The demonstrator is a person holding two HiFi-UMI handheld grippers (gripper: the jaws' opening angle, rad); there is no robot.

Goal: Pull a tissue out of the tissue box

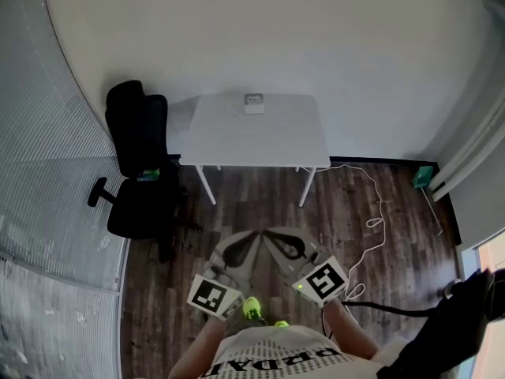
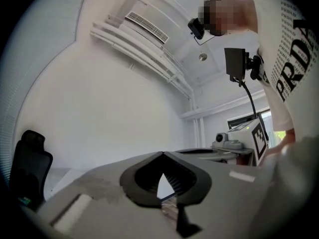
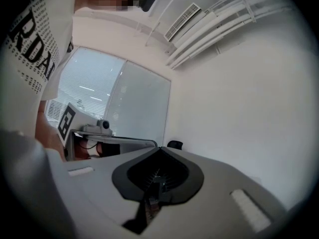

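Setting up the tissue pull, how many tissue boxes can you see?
1: the tissue box sits at the far edge of the white table. Nothing seems to hide another.

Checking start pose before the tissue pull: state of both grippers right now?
Grey left gripper: closed, jaws together, holding nothing.
Grey right gripper: closed, jaws together, holding nothing.

White tissue box, black chair

A white table stands against the wall on a wood floor. A black chair stands just left of it; a white cable trails on the floor at its right.
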